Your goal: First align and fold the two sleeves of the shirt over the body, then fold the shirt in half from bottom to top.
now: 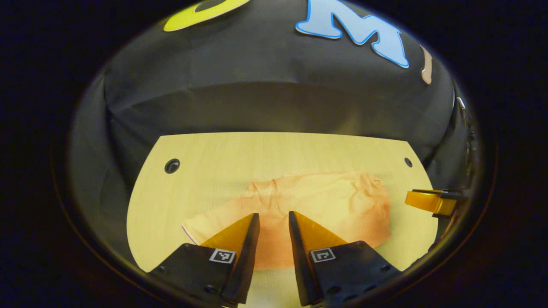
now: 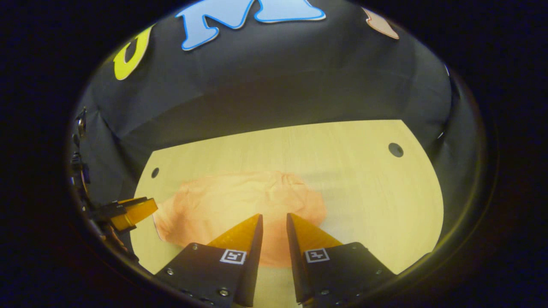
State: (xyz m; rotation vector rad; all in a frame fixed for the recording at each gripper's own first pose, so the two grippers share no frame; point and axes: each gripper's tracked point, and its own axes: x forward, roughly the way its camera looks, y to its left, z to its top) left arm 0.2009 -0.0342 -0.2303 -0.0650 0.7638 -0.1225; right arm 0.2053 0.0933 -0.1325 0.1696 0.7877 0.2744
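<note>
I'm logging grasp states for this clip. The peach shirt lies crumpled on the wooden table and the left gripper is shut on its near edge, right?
Not quite. The left gripper is not shut on the shirt: the left gripper view shows its jaws apart with cloth visible in the gap between them. The rest holds: the shirt lies crumpled on the wooden table.

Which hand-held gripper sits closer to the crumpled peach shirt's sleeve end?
Left hand-held gripper is over the peach shirt, beside the sleeve end; right hand-held gripper is over the opposite side.
</note>
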